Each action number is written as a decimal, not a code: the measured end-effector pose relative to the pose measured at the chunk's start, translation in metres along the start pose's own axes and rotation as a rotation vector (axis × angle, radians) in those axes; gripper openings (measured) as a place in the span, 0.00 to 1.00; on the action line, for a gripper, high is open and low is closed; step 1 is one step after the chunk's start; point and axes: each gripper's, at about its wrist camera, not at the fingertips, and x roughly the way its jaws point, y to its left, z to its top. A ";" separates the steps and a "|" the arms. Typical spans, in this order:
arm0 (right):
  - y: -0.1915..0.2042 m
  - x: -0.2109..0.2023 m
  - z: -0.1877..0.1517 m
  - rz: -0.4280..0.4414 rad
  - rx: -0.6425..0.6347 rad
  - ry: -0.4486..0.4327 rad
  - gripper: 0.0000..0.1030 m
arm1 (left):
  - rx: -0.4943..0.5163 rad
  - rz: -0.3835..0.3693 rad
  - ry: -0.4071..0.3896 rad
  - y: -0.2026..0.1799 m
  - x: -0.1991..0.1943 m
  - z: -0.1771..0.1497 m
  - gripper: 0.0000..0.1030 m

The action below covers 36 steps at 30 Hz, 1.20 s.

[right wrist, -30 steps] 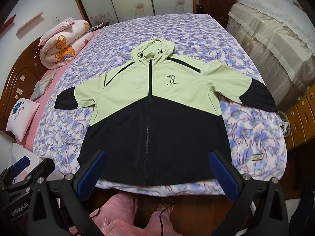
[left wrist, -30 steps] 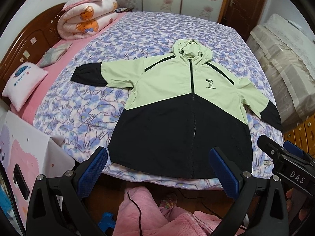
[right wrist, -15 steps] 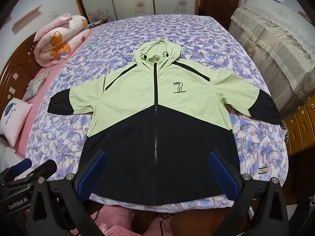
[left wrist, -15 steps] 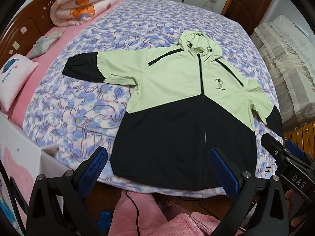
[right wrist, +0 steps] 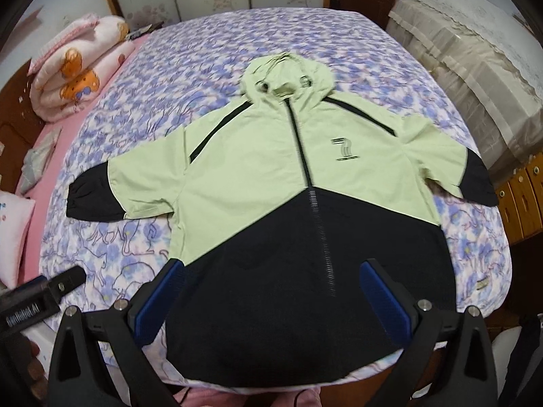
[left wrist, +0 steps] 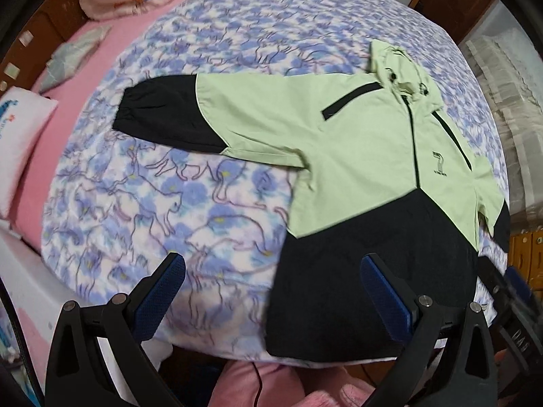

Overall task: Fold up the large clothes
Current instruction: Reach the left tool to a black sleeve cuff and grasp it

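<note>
Pale green above and black below, the hooded jacket [right wrist: 305, 210] lay spread flat and front-up on the bedspread [right wrist: 210, 68], a fleecy cover printed with blue flowers and outlined cats. Its zipper [right wrist: 305, 166] ran closed from the hood [right wrist: 285, 74] down into the black lower half, and a small dark logo [right wrist: 344, 149] sat on the chest beside it. Both sleeves were stretched out to the sides, each ending in a black cuff; the black hem lay at the near edge of the bed. In the left wrist view the left gripper [left wrist: 271, 291] hung above the near edge with its blue-padded fingers [left wrist: 159, 295] spread wide and nothing between them, one finger over bare bedspread and the other over the black part of the jacket [left wrist: 356, 156], whose outstretched sleeve [left wrist: 190, 122] lay ahead. In the right wrist view the right gripper [right wrist: 271, 291] likewise stood with its jaws apart and empty, over the black lower panel near the hem. A rolled pink quilt [right wrist: 74, 74] with bear prints rested at the far left of the bed beside a wooden headboard [right wrist: 13, 115], and a white pillow [left wrist: 23, 139] lay on the pink sheet. Cream lace-edged fabric covered furniture [right wrist: 475, 40] to the right of the bed.
</note>
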 end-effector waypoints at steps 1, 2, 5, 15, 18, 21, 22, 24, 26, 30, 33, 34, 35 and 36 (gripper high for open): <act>0.009 0.007 0.001 -0.004 -0.009 0.001 1.00 | -0.007 -0.008 0.006 0.009 0.008 0.008 0.99; 0.017 0.012 0.002 -0.006 -0.014 0.001 1.00 | -0.014 -0.015 0.009 0.020 0.018 0.016 0.99; 0.042 0.033 0.003 -0.006 -0.030 0.007 1.00 | -0.043 -0.015 0.004 0.052 0.046 0.041 0.99; 0.105 0.106 0.016 -0.041 -0.138 0.041 1.00 | -0.171 -0.007 -0.091 0.162 0.146 0.113 0.99; 0.119 0.128 0.019 -0.057 -0.167 0.034 1.00 | -0.222 -0.008 -0.109 0.195 0.175 0.127 0.99; 0.132 0.149 0.020 -0.073 -0.196 0.016 1.00 | -0.288 -0.022 -0.118 0.225 0.200 0.137 0.99; 0.135 0.155 0.020 -0.082 -0.205 0.015 1.00 | -0.313 -0.022 -0.129 0.236 0.208 0.140 0.99; 0.144 0.168 0.019 -0.087 -0.213 0.023 1.00 | -0.369 -0.029 -0.156 0.256 0.220 0.143 0.97; 0.150 0.176 0.017 -0.076 -0.211 0.034 1.00 | -0.426 -0.061 -0.182 0.275 0.230 0.147 0.96; 0.165 0.186 0.012 -0.053 -0.219 0.049 1.00 | -0.528 -0.143 -0.256 0.305 0.245 0.154 0.96; 0.176 0.189 0.009 -0.041 -0.242 0.050 1.00 | -0.580 -0.174 -0.294 0.318 0.250 0.160 0.95; 0.181 0.190 0.008 -0.039 -0.255 0.052 1.00 | -0.593 -0.175 -0.307 0.321 0.252 0.164 0.95; 0.183 0.191 0.007 -0.036 -0.263 0.053 1.00 | -0.600 -0.174 -0.315 0.320 0.252 0.166 0.95; 0.185 0.191 0.007 -0.034 -0.270 0.055 0.99 | -0.606 -0.172 -0.323 0.321 0.251 0.167 0.94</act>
